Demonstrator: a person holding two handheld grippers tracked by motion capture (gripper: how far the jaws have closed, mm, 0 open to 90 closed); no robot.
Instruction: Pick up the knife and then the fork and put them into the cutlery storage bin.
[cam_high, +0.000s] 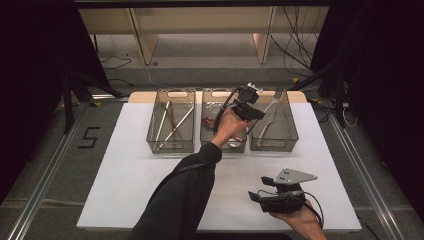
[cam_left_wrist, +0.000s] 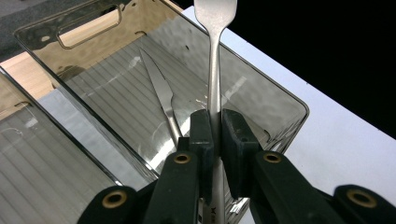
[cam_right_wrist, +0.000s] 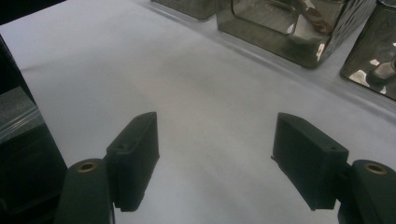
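Note:
My left gripper (cam_high: 256, 114) is over the rightmost of three clear bins (cam_high: 274, 131) at the back of the table. In the left gripper view its jaws (cam_left_wrist: 215, 127) are shut on the stem of a steel utensil (cam_left_wrist: 214, 60), whose flat wide end points away from me. A steel knife (cam_left_wrist: 161, 91) lies on the floor of that bin (cam_left_wrist: 285, 95), below the held utensil (cam_high: 269, 116). My right gripper (cam_high: 256, 196) rests near the table's front right edge, pointing left. In its own view it (cam_right_wrist: 215, 140) stands open over bare white table (cam_right_wrist: 187, 79).
The left bin (cam_high: 171, 120) holds several long thin utensils. The middle bin (cam_high: 214, 125) holds some items partly hidden by the hand. A sleeved forearm (cam_high: 185, 185) crosses the table's middle. Bin walls (cam_right_wrist: 275, 28) stand ahead of the right gripper.

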